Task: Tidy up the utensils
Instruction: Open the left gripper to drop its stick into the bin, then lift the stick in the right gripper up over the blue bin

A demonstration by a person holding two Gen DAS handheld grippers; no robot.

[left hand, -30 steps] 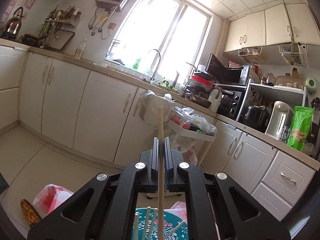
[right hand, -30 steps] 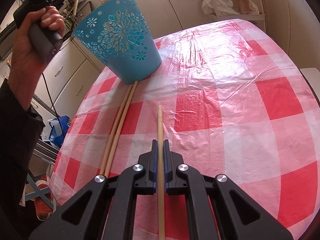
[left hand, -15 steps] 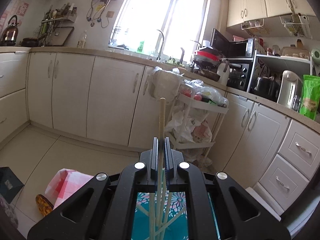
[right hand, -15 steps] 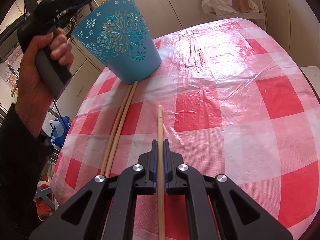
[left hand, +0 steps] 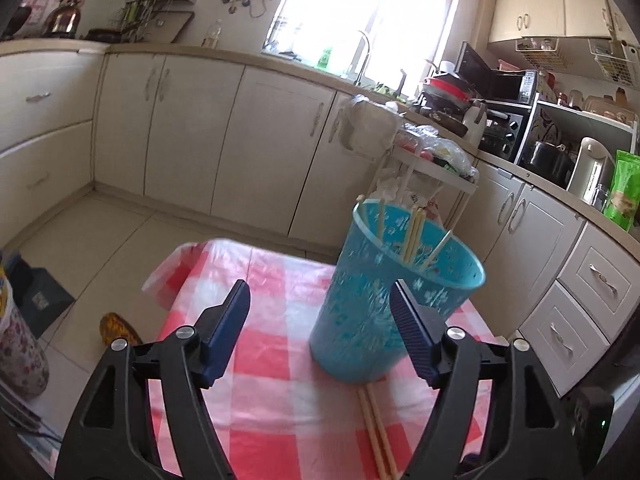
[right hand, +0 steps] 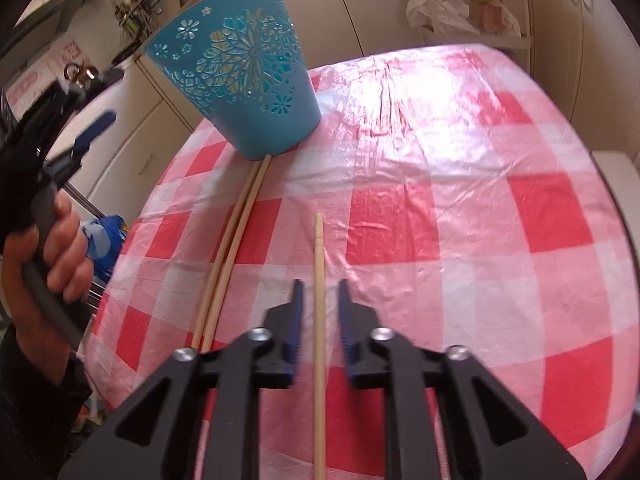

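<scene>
Chopstick [right hand: 319, 280]: pale, slender wood, lying straight between parted right tool [right hand: 320, 300].

The left gripper [left hand: 320, 312], clamped on a chopstick a second ago, now stands wide apart and empty, pulled back with the blue bucket [left hand: 394, 300] at its one o'clock. The right gripper [right hand: 319, 300] has parted slightly around its chopstick [right hand: 319, 320], no longer pinching it.

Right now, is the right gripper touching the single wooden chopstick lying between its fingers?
Apart. The right wrist view shows the right gripper open, with checked tablecloth visible on both sides of the single wooden chopstick, between it and each finger.
</scene>
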